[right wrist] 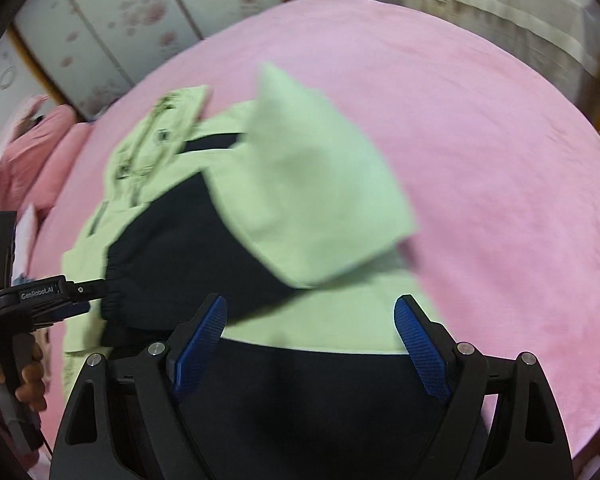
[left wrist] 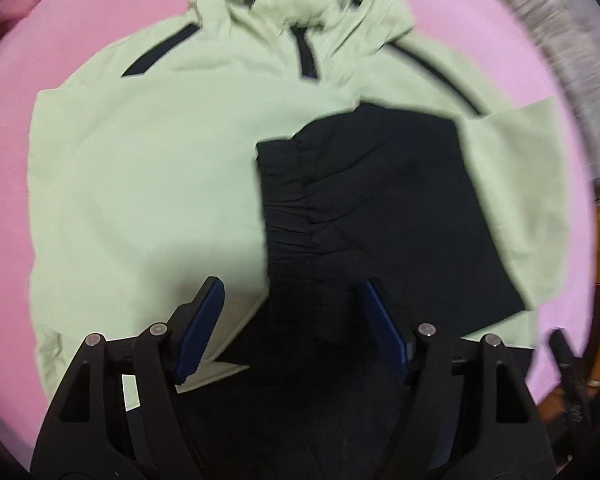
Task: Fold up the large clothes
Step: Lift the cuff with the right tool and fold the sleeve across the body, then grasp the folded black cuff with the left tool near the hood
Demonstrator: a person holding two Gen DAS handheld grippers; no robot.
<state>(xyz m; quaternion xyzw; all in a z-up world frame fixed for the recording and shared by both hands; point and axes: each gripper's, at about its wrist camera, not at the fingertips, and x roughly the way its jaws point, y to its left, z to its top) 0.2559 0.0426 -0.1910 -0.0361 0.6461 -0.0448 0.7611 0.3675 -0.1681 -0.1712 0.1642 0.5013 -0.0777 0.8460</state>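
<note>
Left wrist view: green hooded jacket point(left wrist: 148, 168) lay flat on pink bed point(left wrist: 532, 60), dark cuffed sleeve point(left wrist: 364, 200) folded across it; left hand-held gripper point(left wrist: 292, 320) jaws apart, empty.
Right wrist view: right hand-held gripper point(right wrist: 310, 338) jaws wide apart, empty, above jacket's near hem; wardrobe point(right wrist: 112, 20) stood far left.

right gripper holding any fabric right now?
No: the right gripper has its blue pads wide apart above the jacket, nothing pinched between them.

Beyond my right jaws I see a pink bedspread point(right wrist: 480, 152) filling the view; far ahead to their left stand floral wardrobe doors point(right wrist: 112, 28), and pink pillows point(right wrist: 40, 152) lie leftward.
</note>
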